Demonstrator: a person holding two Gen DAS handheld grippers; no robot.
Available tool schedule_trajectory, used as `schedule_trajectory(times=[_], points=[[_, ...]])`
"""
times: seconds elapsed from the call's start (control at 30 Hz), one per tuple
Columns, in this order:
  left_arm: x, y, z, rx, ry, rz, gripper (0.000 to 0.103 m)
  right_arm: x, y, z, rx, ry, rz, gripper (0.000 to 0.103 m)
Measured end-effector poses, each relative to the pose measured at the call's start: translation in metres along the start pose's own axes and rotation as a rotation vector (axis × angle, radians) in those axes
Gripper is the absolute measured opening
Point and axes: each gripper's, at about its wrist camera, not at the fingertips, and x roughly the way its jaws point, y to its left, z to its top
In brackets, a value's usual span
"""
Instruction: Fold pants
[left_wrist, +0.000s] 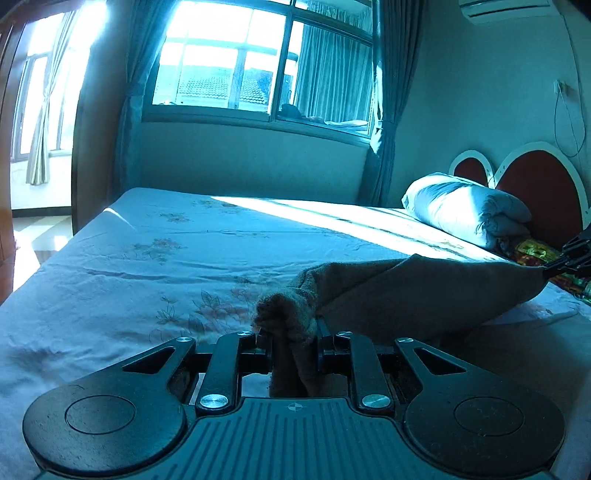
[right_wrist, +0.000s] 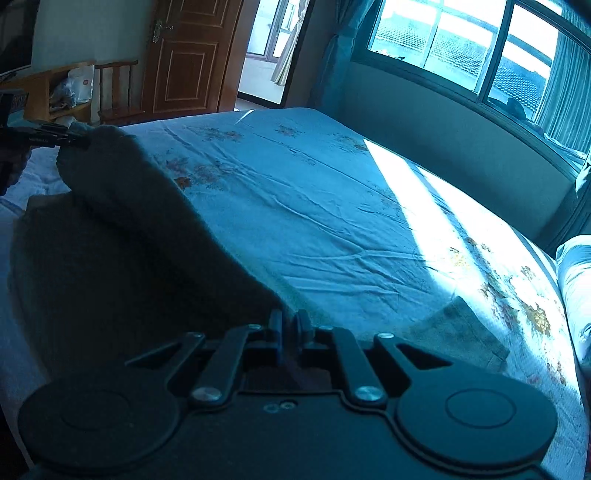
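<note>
The grey-brown pants (left_wrist: 424, 291) lie on the bed, with one edge lifted and stretched between my two grippers. My left gripper (left_wrist: 288, 334) is shut on a bunched end of the pants. It also shows at the far left of the right wrist view (right_wrist: 64, 138). My right gripper (right_wrist: 290, 325) is shut on the other end of the lifted edge of the pants (right_wrist: 122, 221). It also shows at the right edge of the left wrist view (left_wrist: 554, 271). The lower layer of the pants rests flat on the sheet.
The bed has a pale floral sheet (left_wrist: 166, 258). A rolled quilt (left_wrist: 465, 206) lies by the heart-shaped headboard (left_wrist: 535, 177). A small flat cloth (right_wrist: 461, 332) lies near my right gripper. A window wall (left_wrist: 258, 155) stands beyond the bed, and a wooden door (right_wrist: 188, 55) and chair (right_wrist: 118, 92) stand past its foot.
</note>
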Motion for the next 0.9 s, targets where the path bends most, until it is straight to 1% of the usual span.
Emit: schedule_trajectory(times=[0.03, 0.07, 0.1, 0.13, 0.17, 0.2, 0.23, 0.27, 0.33, 0.4, 0.43, 0.47, 0.5, 0.57, 0.63, 0.73, 0.83, 0.87, 0.9], points=[[-0.009, -0.004, -0.009, -0.012, 0.008, 0.008, 0.027, -0.004, 0.010, -0.016, 0.003, 0.029, 0.003, 0.001], [-0.019, -0.007, -0.019, -0.038, 0.019, 0.025, 0.034, -0.008, 0.018, -0.028, 0.007, 0.034, -0.024, 0.004], [-0.033, -0.012, -0.034, -0.071, 0.039, 0.052, 0.050, -0.013, 0.022, -0.039, 0.029, 0.023, -0.048, 0.012], [-0.043, -0.014, -0.043, -0.087, 0.047, 0.078, 0.058, -0.020, 0.024, -0.050, 0.074, 0.010, -0.049, 0.011], [-0.052, -0.015, -0.052, -0.109, 0.052, 0.090, 0.059, -0.026, 0.027, -0.059, 0.119, 0.004, -0.050, 0.009], [-0.059, -0.015, -0.061, -0.139, 0.076, 0.113, 0.059, -0.030, 0.027, -0.066, 0.160, -0.006, -0.060, 0.009], [-0.065, -0.018, -0.068, -0.158, 0.101, 0.160, 0.059, -0.034, 0.028, -0.072, 0.200, -0.020, -0.067, 0.009], [-0.073, -0.021, -0.073, -0.176, 0.107, 0.203, 0.059, -0.037, 0.028, -0.076, 0.237, -0.034, -0.068, 0.009], [-0.090, -0.024, -0.082, -0.251, 0.098, 0.261, 0.059, -0.043, 0.031, -0.082, 0.281, -0.063, -0.072, 0.010], [-0.104, -0.032, -0.083, -0.319, 0.078, 0.280, 0.059, -0.043, 0.036, -0.080, 0.296, -0.081, -0.076, 0.010], [-0.107, -0.035, -0.083, -0.344, 0.075, 0.283, 0.059, -0.041, 0.037, -0.079, 0.306, -0.084, -0.073, 0.010], [-0.112, -0.040, -0.081, -0.380, 0.055, 0.274, 0.059, -0.045, 0.047, -0.082, 0.311, -0.091, -0.081, 0.011], [-0.115, -0.046, -0.079, -0.409, 0.038, 0.267, 0.059, -0.045, 0.049, -0.081, 0.315, -0.100, -0.086, 0.012], [-0.113, -0.055, -0.072, -0.465, 0.020, 0.248, 0.059, -0.043, 0.051, -0.079, 0.334, -0.110, -0.094, 0.013], [-0.104, -0.058, -0.068, -0.516, 0.021, 0.229, 0.059, -0.042, 0.056, -0.078, 0.361, -0.124, -0.097, 0.015], [-0.088, -0.065, -0.064, -0.570, 0.042, 0.223, 0.059, -0.036, 0.063, -0.079, 0.381, -0.128, -0.136, 0.020], [-0.072, -0.067, -0.063, -0.627, 0.046, 0.221, 0.059, -0.027, 0.062, -0.079, 0.422, -0.116, -0.166, 0.032], [-0.068, -0.067, -0.063, -0.646, 0.046, 0.216, 0.059, -0.023, 0.061, -0.079, 0.440, -0.111, -0.170, 0.040], [-0.063, -0.067, -0.064, -0.680, 0.052, 0.206, 0.059, -0.018, 0.059, -0.078, 0.458, -0.104, -0.176, 0.045]])
